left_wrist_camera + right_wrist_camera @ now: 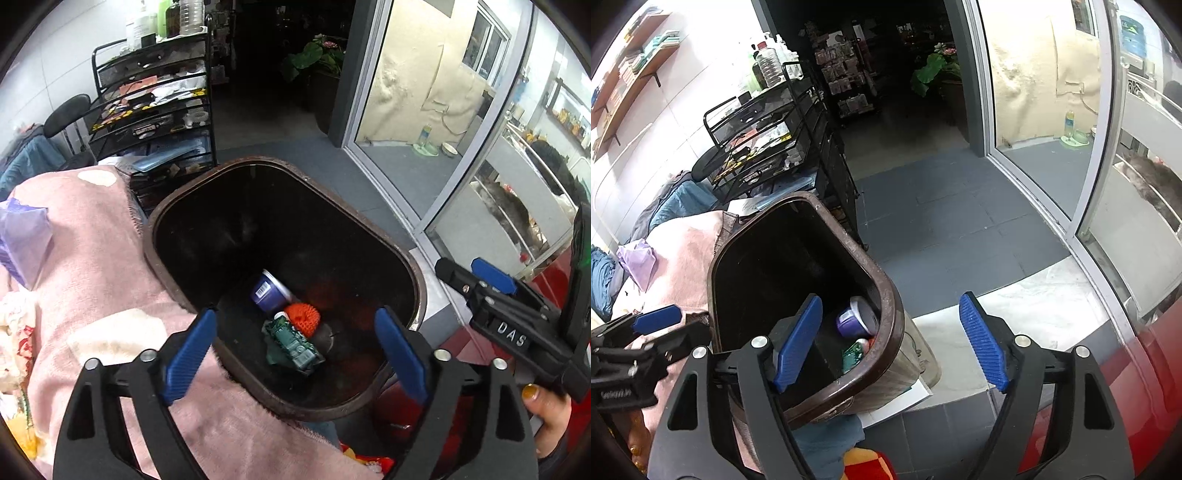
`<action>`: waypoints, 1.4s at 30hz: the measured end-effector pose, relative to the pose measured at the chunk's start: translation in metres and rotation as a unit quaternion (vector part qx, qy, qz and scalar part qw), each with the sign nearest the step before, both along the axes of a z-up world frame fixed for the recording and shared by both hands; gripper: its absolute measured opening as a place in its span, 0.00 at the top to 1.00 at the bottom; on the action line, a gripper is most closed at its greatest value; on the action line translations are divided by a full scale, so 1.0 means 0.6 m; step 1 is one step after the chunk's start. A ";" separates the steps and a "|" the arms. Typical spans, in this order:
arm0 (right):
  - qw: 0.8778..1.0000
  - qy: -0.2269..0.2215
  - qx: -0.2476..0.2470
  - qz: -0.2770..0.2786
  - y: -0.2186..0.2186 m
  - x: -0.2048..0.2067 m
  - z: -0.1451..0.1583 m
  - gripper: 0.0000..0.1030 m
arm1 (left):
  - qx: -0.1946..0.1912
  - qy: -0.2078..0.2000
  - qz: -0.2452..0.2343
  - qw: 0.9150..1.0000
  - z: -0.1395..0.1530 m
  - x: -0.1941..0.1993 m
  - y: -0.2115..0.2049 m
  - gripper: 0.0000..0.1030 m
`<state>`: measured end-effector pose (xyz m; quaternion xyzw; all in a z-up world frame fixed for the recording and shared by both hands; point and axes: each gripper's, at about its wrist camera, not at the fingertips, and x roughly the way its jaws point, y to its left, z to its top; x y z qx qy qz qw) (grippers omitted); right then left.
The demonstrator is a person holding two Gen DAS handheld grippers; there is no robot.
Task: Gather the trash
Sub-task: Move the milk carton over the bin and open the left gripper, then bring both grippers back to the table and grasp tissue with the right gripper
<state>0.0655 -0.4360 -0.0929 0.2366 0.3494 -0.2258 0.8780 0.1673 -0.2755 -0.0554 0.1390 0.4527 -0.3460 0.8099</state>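
Observation:
A dark brown trash bin (236,164) stands beside a pink blanket. Inside it lie a purple cup (266,291), an orange scrubber ball (303,316) and a green crumpled wrapper (295,347). My left gripper (295,354) is open and empty, just above the bin's near rim. My right gripper (892,341) is open and empty, its left finger over the bin's right rim (890,314); it also shows at the right of the left wrist view (476,275). The cup (855,319) and wrapper (852,356) show in the right wrist view.
The pink blanket (92,277) lies left of the bin with a purple bag (22,236) on it. A black wire rack cart (155,107) stands behind. Grey floor tiles (942,221) lead to a glass sliding door (1049,110). A red surface (1137,369) is at the right.

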 end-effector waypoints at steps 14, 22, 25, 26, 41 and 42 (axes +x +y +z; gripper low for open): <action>0.998 -0.019 -0.014 0.055 0.061 0.028 0.021 0.17 | -0.042 -0.087 0.056 0.994 0.076 -0.046 0.119 0.05; 0.991 -0.031 -0.027 0.126 0.144 0.062 0.041 0.17 | -0.028 -0.152 0.105 0.982 0.095 -0.072 0.207 0.05; 0.987 -0.031 -0.028 0.156 0.181 0.079 0.049 0.17 | -0.029 -0.154 0.130 0.979 0.094 -0.075 0.243 0.05; 0.985 -0.031 -0.028 0.165 0.193 0.085 0.051 0.17 | -0.029 -0.154 0.138 0.978 0.094 -0.076 0.256 0.05; 0.947 -0.056 -0.031 0.316 0.389 0.156 0.090 0.17 | -0.020 -0.135 0.274 0.952 0.071 -0.078 0.462 0.05; 0.943 -0.055 -0.032 0.326 0.405 0.160 0.091 0.17 | -0.022 -0.130 0.283 0.950 0.067 -0.078 0.477 0.05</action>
